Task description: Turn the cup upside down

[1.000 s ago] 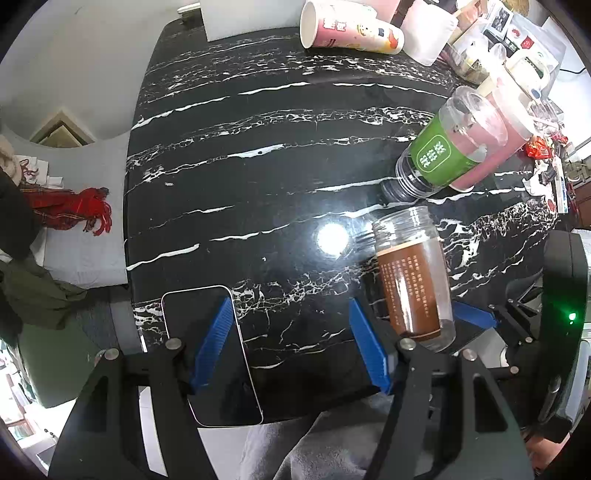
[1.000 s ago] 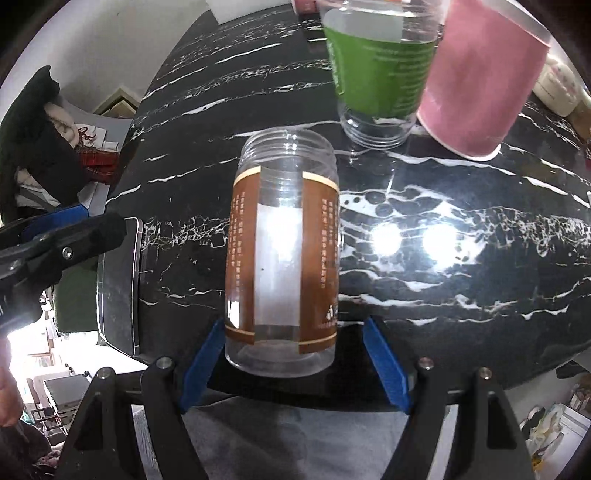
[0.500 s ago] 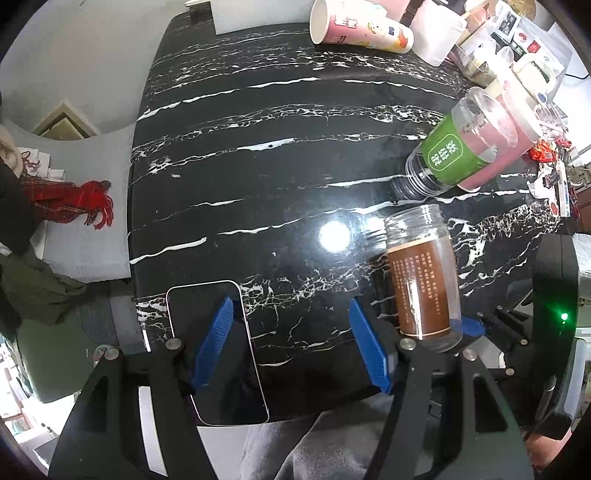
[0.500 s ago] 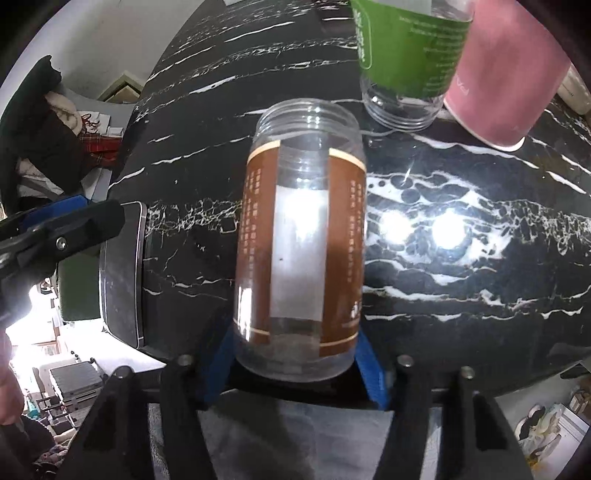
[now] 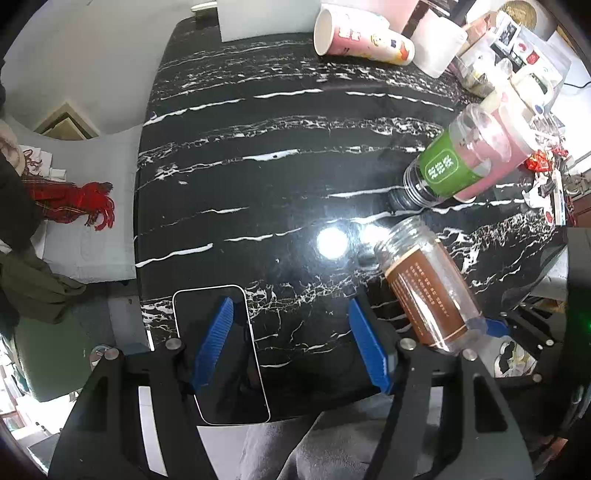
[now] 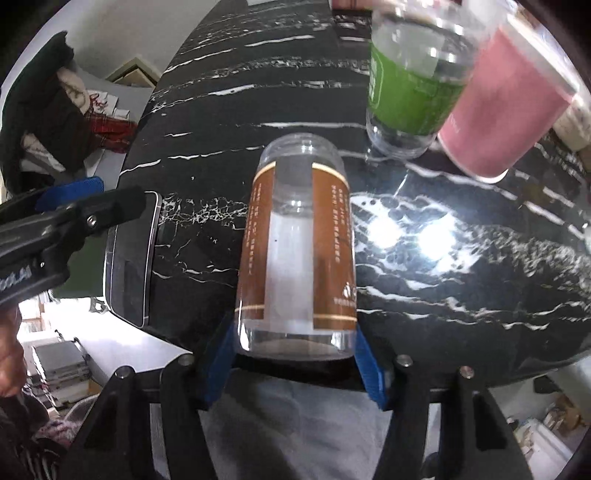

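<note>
Brown-labelled cup [image 6: 295, 251] clamped in right tool [image 6: 293, 354] (mouth pointing away)

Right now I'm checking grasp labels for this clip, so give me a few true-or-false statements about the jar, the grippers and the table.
1. The right gripper is shut on the brown-label jar. True.
2. The left gripper holds the phone. False: it is open, above the phone, which lies on the table.
3. The green-label jar stands beside a pink cup. True.
4. The brown-label jar has a lid on. False: its threaded mouth is open.
5. The printed paper cup stands upright. False: it lies on its side.
</note>
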Demonstrator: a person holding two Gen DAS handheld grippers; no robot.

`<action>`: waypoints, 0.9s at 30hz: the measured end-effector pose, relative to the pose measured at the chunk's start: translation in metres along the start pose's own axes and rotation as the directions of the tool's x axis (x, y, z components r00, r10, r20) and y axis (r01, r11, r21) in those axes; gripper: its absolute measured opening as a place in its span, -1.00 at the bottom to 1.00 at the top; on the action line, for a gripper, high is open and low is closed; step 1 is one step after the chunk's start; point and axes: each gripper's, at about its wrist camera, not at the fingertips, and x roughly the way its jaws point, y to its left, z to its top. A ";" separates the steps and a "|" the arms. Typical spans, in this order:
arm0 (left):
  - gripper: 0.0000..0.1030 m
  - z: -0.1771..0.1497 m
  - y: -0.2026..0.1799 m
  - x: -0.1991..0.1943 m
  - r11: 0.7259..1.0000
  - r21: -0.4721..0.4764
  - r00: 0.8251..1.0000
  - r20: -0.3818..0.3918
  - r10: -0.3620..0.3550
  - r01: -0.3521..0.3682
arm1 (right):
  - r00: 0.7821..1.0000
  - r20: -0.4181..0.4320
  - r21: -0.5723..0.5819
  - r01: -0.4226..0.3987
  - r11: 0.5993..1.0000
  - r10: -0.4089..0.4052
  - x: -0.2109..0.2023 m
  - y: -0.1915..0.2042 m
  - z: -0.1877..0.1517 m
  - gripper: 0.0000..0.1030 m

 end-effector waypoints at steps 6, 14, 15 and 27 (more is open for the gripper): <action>0.25 0.003 0.008 -0.010 1.000 -0.021 1.000 0.021 -0.009 0.010 | 1.000 0.014 -0.031 0.021 0.999 -0.021 -0.020 0.004 0.005 0.16; 0.25 0.008 0.017 -0.015 0.999 -0.044 0.999 0.031 -0.021 0.022 | 0.998 0.041 -0.063 0.047 0.997 -0.044 -0.033 0.012 0.009 0.16; 0.25 0.008 0.018 -0.015 0.999 -0.046 0.999 0.033 -0.021 0.022 | 0.998 0.044 -0.064 0.048 0.997 -0.046 -0.034 0.012 0.011 0.16; 0.25 0.014 0.024 -0.016 0.998 -0.061 0.999 0.035 -0.021 0.023 | 0.993 0.091 -0.108 0.079 0.991 -0.069 -0.045 0.020 0.028 0.16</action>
